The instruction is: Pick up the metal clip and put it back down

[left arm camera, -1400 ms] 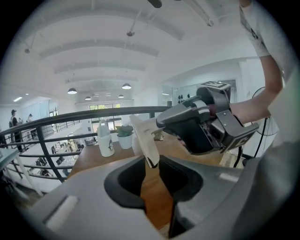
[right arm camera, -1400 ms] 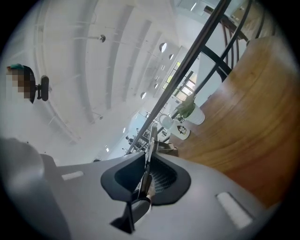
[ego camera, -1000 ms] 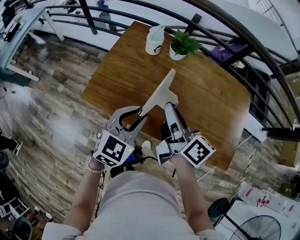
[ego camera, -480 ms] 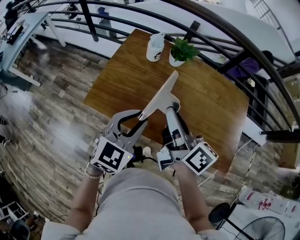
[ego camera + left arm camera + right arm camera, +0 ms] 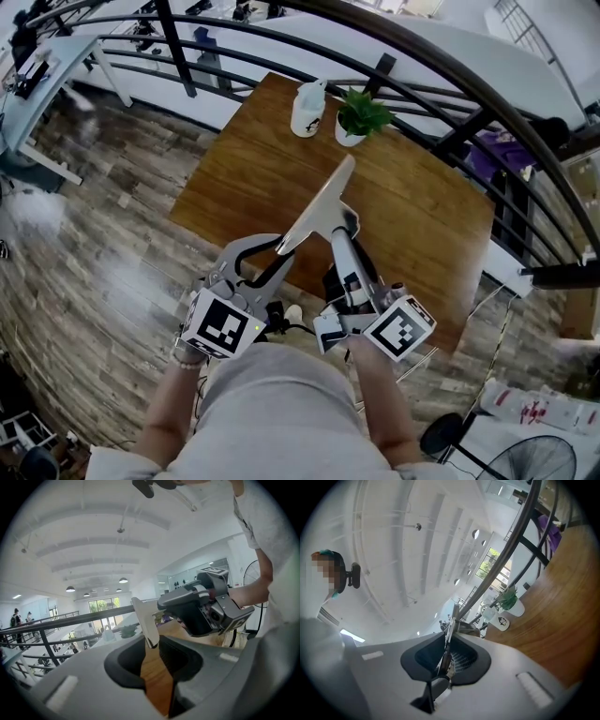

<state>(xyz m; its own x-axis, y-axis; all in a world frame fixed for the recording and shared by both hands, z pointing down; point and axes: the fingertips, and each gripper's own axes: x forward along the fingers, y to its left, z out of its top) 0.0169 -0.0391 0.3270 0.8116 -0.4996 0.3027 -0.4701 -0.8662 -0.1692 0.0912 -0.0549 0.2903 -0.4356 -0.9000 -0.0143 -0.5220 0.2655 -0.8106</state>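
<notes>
Seen from above, a person stands at the near edge of a brown wooden table [image 5: 253,159] with a hand-held gripper in each hand. Both grippers hold one metal clip [image 5: 323,202] in the air over the near half of the table.

The table sits at an angle, with one corner pointing left over a grey plank floor [image 5: 94,234]. Its far edge runs close under a dark curved railing [image 5: 281,42]. A white bottle [image 5: 307,94] and a small potted plant [image 5: 361,112] stand side by side at that far edge. The rest of the tabletop is bare wood on both sides of the clip. Open floor lies to the left, and a fan [image 5: 534,459] stands at the lower right.

The clip is a long, flat, pale metal strip. Its long axis runs from the grippers away from the person, and its free tip points toward the plant, stopping short of the plant in the head view.

The left gripper [image 5: 281,246] has its jaws drawn almost together, and the tips pinch the clip's near end. The right gripper [image 5: 342,223] is closed on the clip just beyond that, on its right side. In the right gripper view the strip appears edge-on, clamped between the jaws, which are only slightly apart.
</notes>
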